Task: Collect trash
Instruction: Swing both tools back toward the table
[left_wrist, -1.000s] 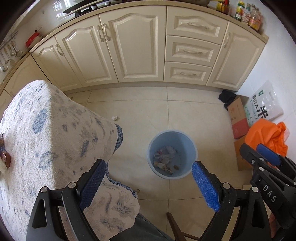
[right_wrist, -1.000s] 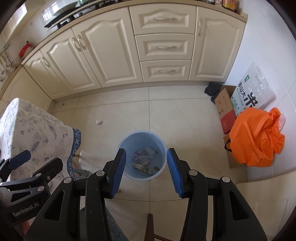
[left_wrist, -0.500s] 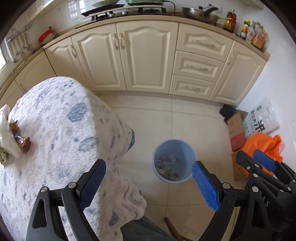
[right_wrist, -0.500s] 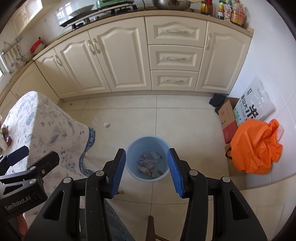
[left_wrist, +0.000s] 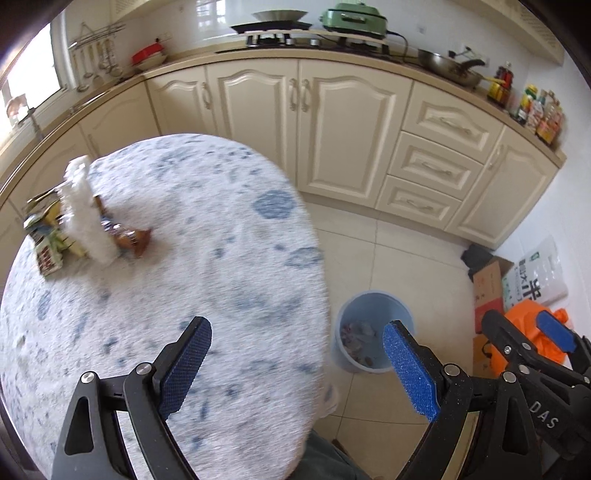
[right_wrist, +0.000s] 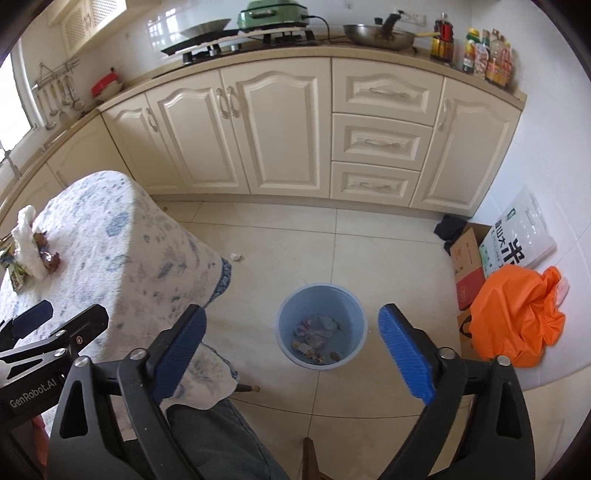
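Observation:
A light blue bin (right_wrist: 320, 326) stands on the tiled floor with several scraps of trash in its bottom; it also shows in the left wrist view as the bin (left_wrist: 373, 341). My right gripper (right_wrist: 291, 350) hangs above it, its jaws opening wide with nothing between them. My left gripper (left_wrist: 297, 363) is open and empty above the near edge of the table (left_wrist: 221, 280). On the table's far left lie a crumpled white tissue (left_wrist: 88, 218), a brown wrapper (left_wrist: 131, 236) and some packets (left_wrist: 44, 236). A small white scrap (right_wrist: 235, 256) lies on the floor.
Cream kitchen cabinets (right_wrist: 295, 125) run along the far wall. An orange bag (right_wrist: 517, 314), cardboard boxes (right_wrist: 467, 266) and a white sack (right_wrist: 517, 236) crowd the right wall. A person's trouser leg (right_wrist: 221, 439) is under the grippers.
Both grippers rose and swung left, so the table top and its trash came into the left view. The right jaws went from narrow to wide.

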